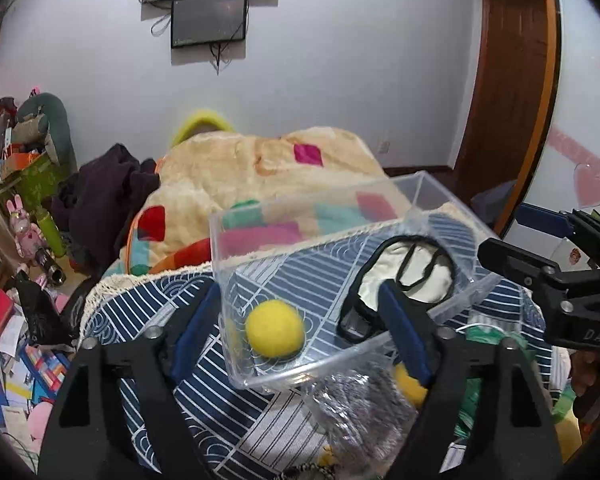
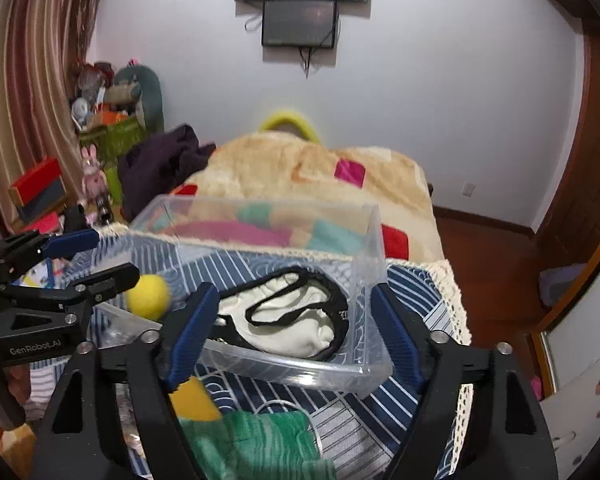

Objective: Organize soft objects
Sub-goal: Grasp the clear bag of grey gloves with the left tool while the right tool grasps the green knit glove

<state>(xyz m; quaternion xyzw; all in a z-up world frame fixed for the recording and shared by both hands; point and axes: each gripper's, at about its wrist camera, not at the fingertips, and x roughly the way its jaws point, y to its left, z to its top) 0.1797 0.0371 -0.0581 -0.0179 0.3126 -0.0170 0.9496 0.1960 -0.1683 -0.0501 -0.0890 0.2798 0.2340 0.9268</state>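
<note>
2 wrist views, close, sharing clear bin

"genrobot.ai" on the left gripper, "das" on the right gripper

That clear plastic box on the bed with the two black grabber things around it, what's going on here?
Someone is tidying soft items into the clear plastic box using two hand-held tongs. A yellow felt ball and a white cloth with black trim already lie inside. Both the left tongs and right tongs are open, holding nothing. A green knitted cloth waits outside.
</note>
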